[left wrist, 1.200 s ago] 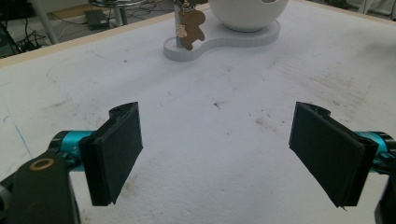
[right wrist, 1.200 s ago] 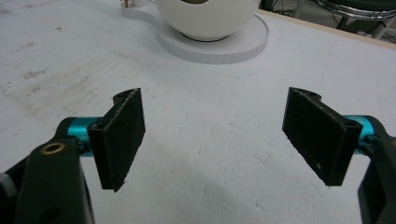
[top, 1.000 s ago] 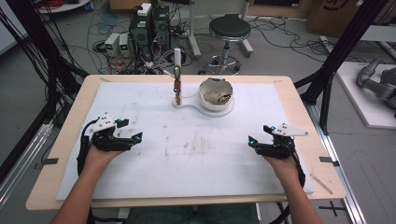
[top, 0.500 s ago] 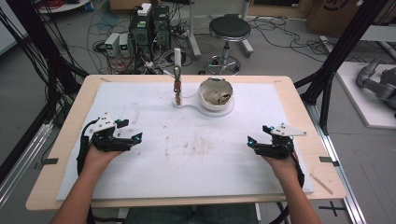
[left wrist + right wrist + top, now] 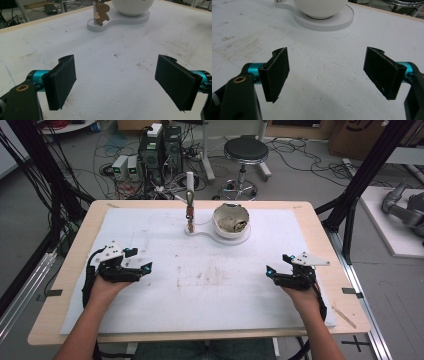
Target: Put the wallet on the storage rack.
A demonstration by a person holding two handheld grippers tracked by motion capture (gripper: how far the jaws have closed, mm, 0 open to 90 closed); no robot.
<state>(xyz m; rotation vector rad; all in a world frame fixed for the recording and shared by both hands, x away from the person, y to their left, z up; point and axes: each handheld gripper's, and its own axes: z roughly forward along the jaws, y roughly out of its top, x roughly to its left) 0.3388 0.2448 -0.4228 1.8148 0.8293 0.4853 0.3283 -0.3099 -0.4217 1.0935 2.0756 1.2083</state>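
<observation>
High view: one white foam sheet (image 5: 210,285), matte and stained brown mid-way, covers one wooden table (image 5: 70,250). One round white bowl (image 5: 231,221) sits on a flat white stand at the far middle, beside one upright post (image 5: 190,215). Left gripper (image 5: 134,268) and right gripper (image 5: 276,271) rest well apart, jaws wide, holding nothing

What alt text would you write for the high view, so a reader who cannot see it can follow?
A person's two hands rest on a white foam-covered wooden table, each holding an open, empty black two-jaw gripper: left, right. At the far middle, a white bowl sits on a white base beside a short upright post.
</observation>
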